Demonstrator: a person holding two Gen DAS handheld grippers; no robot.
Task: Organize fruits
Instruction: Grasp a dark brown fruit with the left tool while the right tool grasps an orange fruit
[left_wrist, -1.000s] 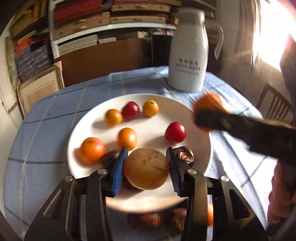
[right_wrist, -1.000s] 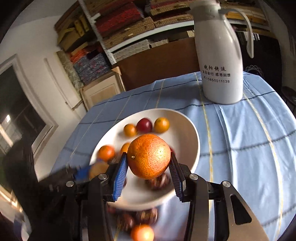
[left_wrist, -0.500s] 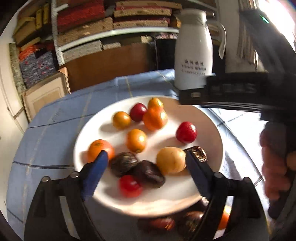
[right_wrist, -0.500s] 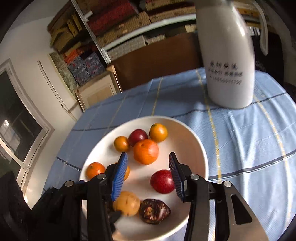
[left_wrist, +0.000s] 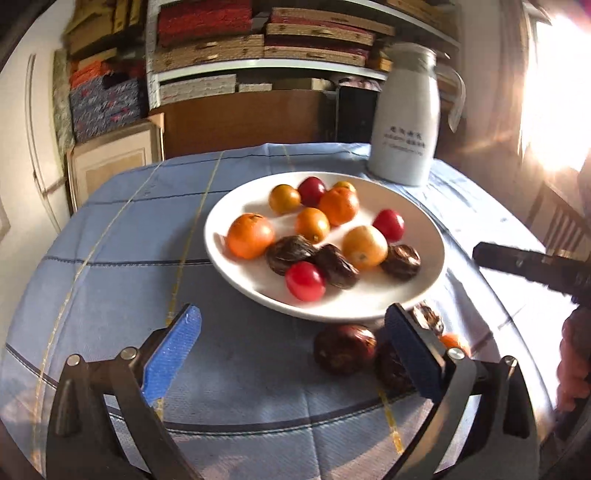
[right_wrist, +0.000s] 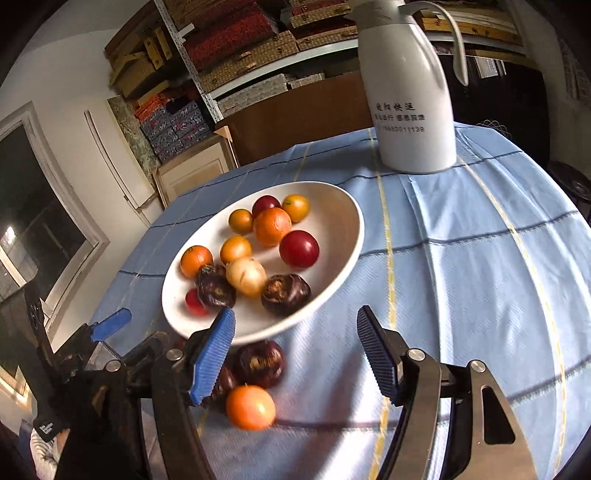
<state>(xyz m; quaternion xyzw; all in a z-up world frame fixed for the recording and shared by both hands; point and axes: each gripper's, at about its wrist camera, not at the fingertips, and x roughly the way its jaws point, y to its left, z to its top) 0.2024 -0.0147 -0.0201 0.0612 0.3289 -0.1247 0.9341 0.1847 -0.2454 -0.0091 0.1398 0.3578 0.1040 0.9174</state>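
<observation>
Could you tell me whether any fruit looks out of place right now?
Yes: an orange fruit and some dark fruits lie on the tablecloth just off the plate, where the rest sit.

A cluttered storeroom corner, sun streaming in from one side

Shelves stacked with woven mats and patterned boxes are lining the back wall above a brown cabinet; a framed panel is leaning against the white wall. Bright sunlight is flaring in at the left view's right edge, and a dark window is showing in the right view.
</observation>
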